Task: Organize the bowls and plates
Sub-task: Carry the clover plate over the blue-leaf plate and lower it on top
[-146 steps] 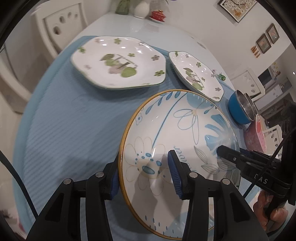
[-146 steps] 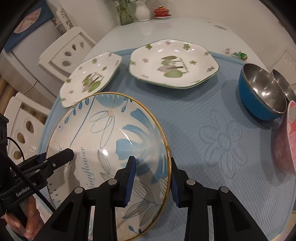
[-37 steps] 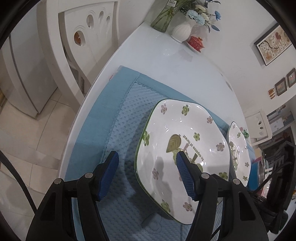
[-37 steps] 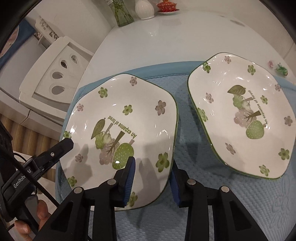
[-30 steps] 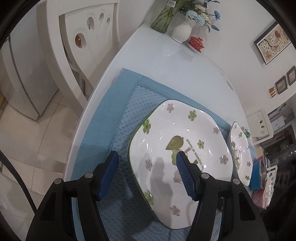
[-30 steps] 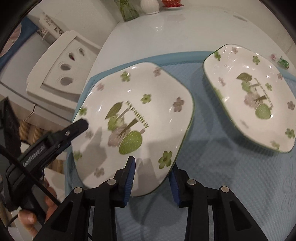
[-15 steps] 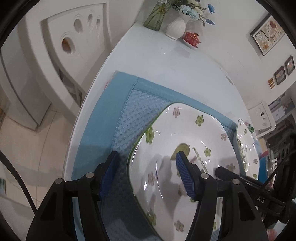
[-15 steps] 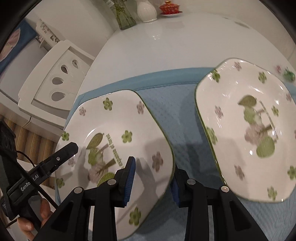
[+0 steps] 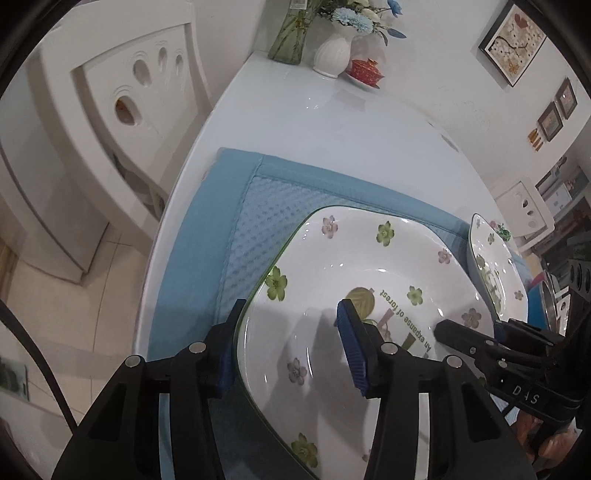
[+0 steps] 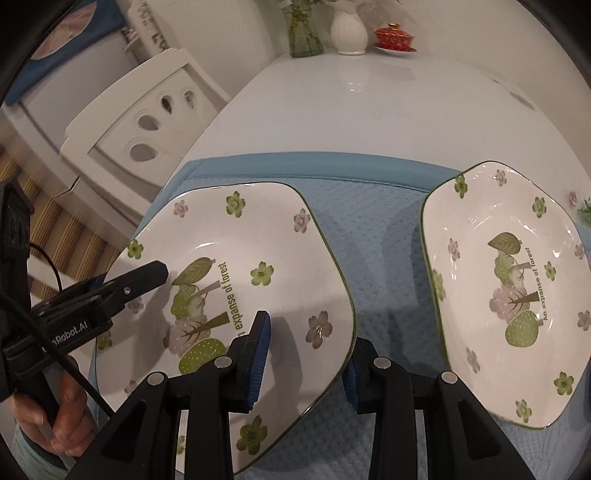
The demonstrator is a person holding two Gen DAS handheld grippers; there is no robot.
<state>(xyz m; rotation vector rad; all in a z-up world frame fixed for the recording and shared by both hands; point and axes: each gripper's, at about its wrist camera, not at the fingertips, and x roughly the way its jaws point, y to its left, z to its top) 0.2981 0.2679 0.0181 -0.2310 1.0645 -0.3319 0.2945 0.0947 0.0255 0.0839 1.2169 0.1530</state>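
Note:
A white hexagonal plate with green and pink flowers is held between both grippers above the left end of the blue mat. My left gripper is shut on its left rim, one finger over and one under. My right gripper is shut on its right rim the same way. A second matching plate lies on the mat to the right; it also shows in the left wrist view.
The pale table extends beyond the mat, with a glass vase, a white vase and a red lidded cup at its far end. A white chair stands at the left. A metal bowl edge shows far right.
Both grippers left the blue flower plate and closed on the left green-flowered plate. Over the last second it has been raised and tilted off the mat.

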